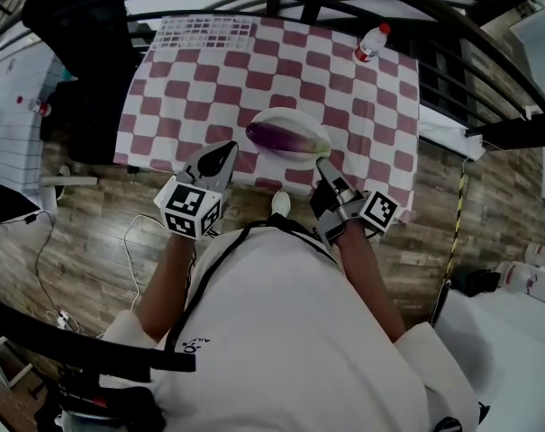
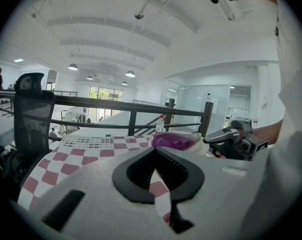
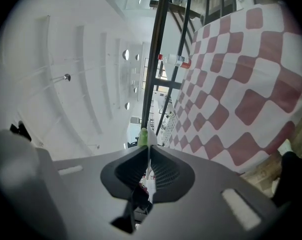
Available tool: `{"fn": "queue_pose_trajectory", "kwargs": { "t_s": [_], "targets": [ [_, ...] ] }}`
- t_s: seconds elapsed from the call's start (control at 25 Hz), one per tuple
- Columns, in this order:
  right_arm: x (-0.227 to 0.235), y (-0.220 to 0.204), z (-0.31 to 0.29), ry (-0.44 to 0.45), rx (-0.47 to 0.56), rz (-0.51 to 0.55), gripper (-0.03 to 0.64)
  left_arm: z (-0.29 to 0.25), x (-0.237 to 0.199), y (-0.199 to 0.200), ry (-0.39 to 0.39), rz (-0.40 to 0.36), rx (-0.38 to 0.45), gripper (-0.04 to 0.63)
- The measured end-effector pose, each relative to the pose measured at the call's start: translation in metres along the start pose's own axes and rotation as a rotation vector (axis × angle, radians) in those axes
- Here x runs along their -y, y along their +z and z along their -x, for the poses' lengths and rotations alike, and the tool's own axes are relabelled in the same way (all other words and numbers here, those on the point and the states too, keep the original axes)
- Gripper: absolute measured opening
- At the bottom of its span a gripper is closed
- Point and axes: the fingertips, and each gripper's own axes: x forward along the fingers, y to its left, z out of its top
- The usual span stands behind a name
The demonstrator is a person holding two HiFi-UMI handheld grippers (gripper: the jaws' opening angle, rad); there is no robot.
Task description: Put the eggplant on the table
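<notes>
Purple eggplant (image 1: 286, 136) pinched by stem in R gripper (image 1: 322, 163) tip.

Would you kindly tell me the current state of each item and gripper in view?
eggplant: over the tablecloth's near edge, gripped at its stem end; resting or not, cannot tell.
right gripper: shut on the eggplant.
left gripper: shut, empty.
bottle: upright, red cap on.
tablecloth: spread out flat.
</notes>
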Motion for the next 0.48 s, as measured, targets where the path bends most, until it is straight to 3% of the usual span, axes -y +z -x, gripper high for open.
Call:
{"fn": "queue_pose_trajectory", "kwargs": {
  "t_s": [0.48],
  "targets": [
    [0.018,0.051,-0.007,0.007,-0.073,-0.001,0.026,-0.045,0.014,0.011,0.06,0.01,0.006,0.002]
  ]
}}
